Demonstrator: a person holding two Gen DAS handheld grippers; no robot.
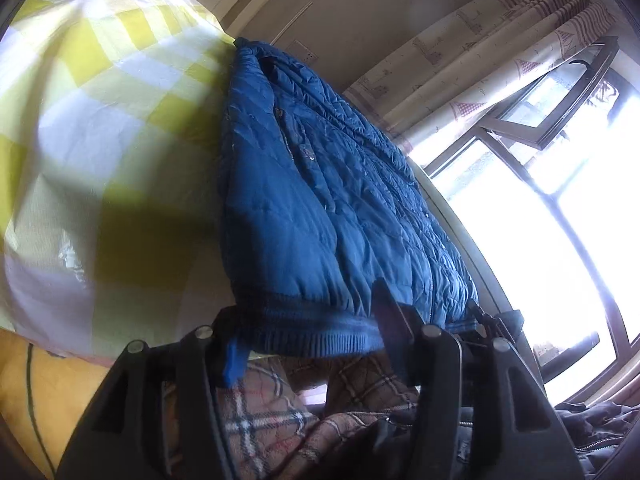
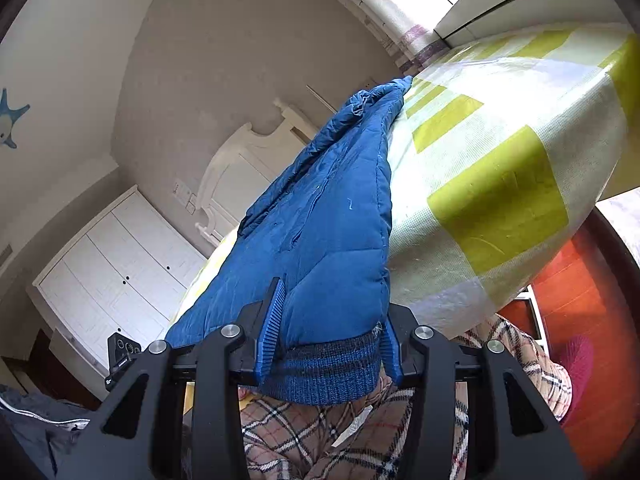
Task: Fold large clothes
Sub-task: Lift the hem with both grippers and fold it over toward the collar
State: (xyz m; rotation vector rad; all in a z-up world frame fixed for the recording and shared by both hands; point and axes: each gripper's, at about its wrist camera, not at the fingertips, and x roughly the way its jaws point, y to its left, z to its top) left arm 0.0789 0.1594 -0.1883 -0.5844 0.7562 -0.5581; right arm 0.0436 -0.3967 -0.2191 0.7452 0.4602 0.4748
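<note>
Both wrist cams sit close at the near hem of the blue padded jacket (image 1: 320,208), looking along it. Left cam faces far-right toward window (image 1: 540,184); right cam far-left toward wardrobe (image 2: 116,276). Shared: jacket, checked bedsheet (image 2: 500,184).

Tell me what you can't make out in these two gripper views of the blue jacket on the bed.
- Left wrist view: the blue jacket hem sits between the left gripper fingers, hiding any contact; outside the window is glare.
- Right wrist view: the right gripper covers the knit hem's edges; the jacket's underside is hidden against the checked bedcover.
- Both views: sleeves and collar cannot be told apart.
</note>
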